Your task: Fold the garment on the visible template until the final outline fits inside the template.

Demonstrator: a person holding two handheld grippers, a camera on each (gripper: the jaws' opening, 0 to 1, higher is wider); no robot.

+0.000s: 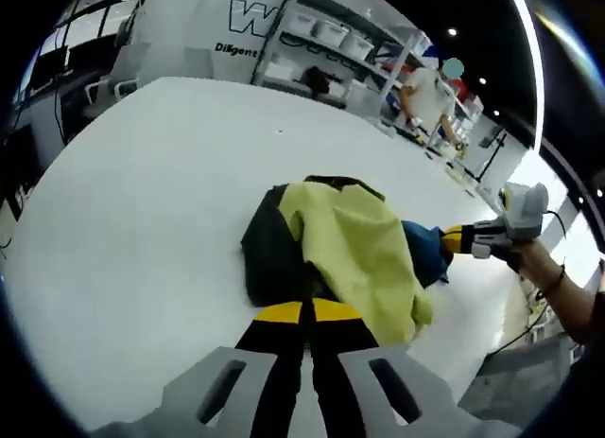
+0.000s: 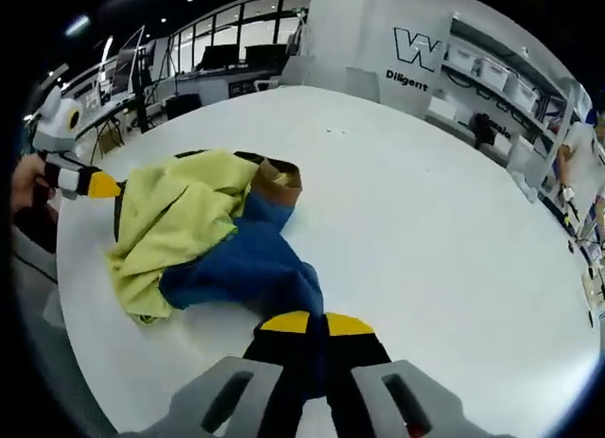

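a: two grippers, left gripper [image 1: 307, 312] and right gripper [image 2: 317, 324], sit at opposite ends of the garment [image 1: 354, 244] bunched on the white table [image 1: 142, 173].
b: clenched?
a: both jaws together; holding cloth, i can't tell. its long axis runs between them.

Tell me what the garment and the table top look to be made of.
The garment: soft woven or knit cloth, matt, in yellow, blue and black panels; it bunches and creases loosely. The exact fibre cannot be told. The table: a smooth, hard white surface, probably laminate or painted board, with a faint even sheen and no grain.
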